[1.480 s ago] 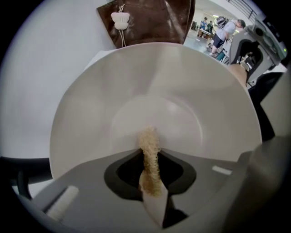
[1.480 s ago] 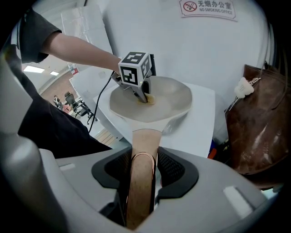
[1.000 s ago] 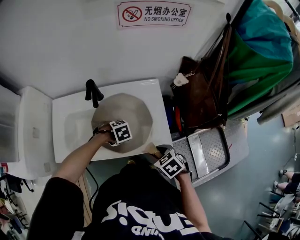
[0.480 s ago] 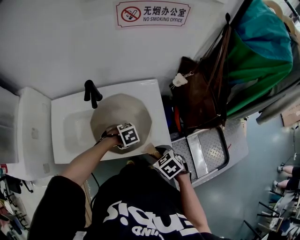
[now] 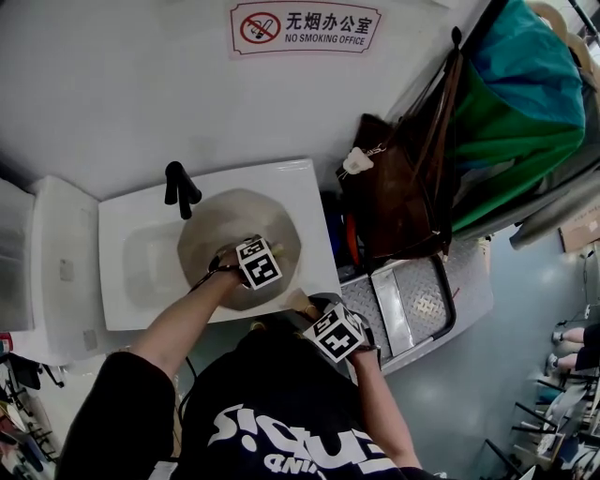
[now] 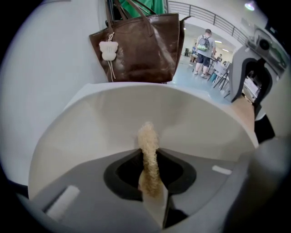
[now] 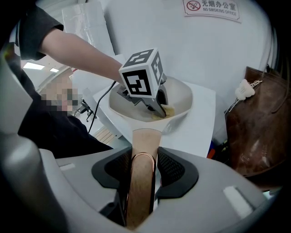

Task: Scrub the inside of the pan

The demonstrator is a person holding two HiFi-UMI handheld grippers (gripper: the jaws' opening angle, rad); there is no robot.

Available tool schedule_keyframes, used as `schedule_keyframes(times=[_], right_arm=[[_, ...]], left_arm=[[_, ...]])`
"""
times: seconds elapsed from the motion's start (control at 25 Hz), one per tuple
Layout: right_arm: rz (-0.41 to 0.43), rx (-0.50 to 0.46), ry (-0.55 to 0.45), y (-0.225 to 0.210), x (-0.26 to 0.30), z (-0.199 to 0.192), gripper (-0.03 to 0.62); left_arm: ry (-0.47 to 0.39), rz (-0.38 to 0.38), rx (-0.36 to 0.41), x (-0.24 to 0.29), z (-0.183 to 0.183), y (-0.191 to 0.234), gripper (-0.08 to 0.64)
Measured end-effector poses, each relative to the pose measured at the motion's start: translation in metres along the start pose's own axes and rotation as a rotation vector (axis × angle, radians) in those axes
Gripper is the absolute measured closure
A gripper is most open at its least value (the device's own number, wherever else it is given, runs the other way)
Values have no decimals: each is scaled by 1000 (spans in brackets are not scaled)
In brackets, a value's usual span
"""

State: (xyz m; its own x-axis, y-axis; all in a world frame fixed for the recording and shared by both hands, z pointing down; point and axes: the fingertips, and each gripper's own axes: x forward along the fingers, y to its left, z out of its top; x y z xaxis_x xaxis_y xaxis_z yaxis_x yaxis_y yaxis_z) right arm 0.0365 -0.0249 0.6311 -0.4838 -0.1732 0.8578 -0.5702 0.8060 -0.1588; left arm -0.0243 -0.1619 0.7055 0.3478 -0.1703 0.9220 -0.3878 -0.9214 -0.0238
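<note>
Under "NO SMOKING OFFICE" sign — left hand-held gripper pinches loofah, right hand-held gripper grips pan handle.

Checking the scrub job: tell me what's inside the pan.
Inside the pan: the left gripper, shut on a tan scrubber held against the pale inner surface. The pan floor beneath the gripper is covered, so residue there cannot be seen.

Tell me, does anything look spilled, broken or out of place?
Nothing stands out. The pan sits on the white sink, its wooden handle clamped in the right gripper, while the left gripper holds a scrubber inside it. No spill or damage shows.
</note>
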Motion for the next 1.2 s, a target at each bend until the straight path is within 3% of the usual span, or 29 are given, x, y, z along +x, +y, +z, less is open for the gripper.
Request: schedule_keyframes(times=[0.28,0.44,0.72,1.2], right_arm=[[3,5,0,2,1,0,413],[4,12,0,2,1,0,413],[9,19,-9,2,1,0,413],[18,23,-20,2,1,-1,413]], left_arm=[[-20,82,9,3,4,24,492],[2,170,37,5,1,47,492],[124,295,91,0,-21,87,492],[288,374,192,-19,-66,111,494]])
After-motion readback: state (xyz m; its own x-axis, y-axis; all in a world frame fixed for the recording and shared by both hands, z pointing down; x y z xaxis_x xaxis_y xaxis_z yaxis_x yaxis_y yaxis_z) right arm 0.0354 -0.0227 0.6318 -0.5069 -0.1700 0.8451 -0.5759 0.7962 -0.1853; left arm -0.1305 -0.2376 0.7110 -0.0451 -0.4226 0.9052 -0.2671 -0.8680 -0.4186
